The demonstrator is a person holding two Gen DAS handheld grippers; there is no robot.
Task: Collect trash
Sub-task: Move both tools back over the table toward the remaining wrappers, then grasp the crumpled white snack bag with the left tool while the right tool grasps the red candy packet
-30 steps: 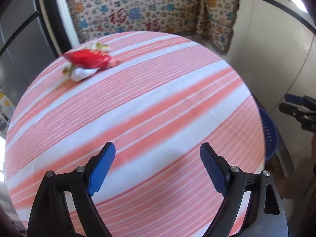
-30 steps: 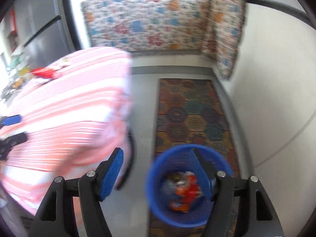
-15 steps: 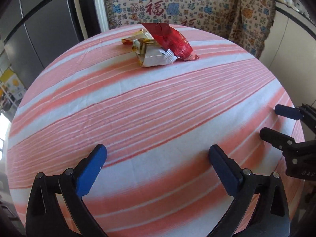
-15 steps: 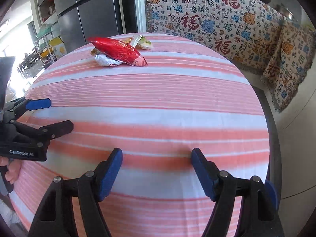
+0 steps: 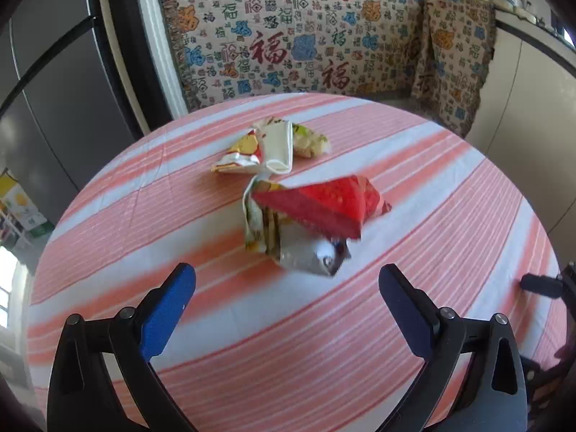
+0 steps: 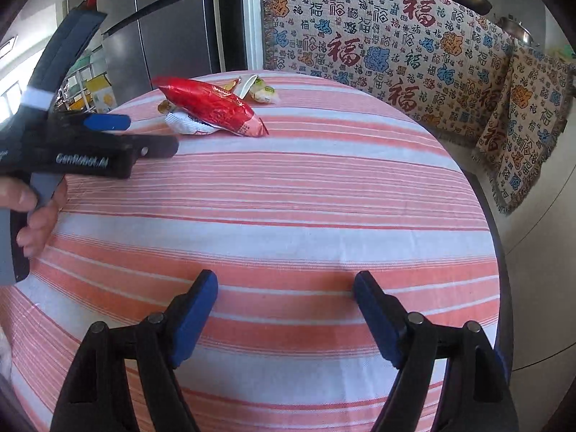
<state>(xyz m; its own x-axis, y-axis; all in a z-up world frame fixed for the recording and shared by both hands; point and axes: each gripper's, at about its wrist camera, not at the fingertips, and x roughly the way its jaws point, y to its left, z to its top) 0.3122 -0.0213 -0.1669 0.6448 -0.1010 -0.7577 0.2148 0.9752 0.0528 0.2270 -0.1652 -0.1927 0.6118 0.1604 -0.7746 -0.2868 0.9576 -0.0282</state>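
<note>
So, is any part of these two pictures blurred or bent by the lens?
Left wrist view: the red wrapper is smeared along its lower edge, and the striped table bulges round. Right wrist view: sharp, the same fisheye bulge, dark corners.

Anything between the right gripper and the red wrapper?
No: only bare striped tablecloth lies between the right gripper and the red wrapper, per the right wrist view.

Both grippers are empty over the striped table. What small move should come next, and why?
Probably ease the left gripper forward and down onto the red wrapper. Its jaws stand wide open with nothing between them, and the wrapper pile lies just ahead of its fingertips. The right gripper, also open and empty, sits farther from the wrappers.
</note>
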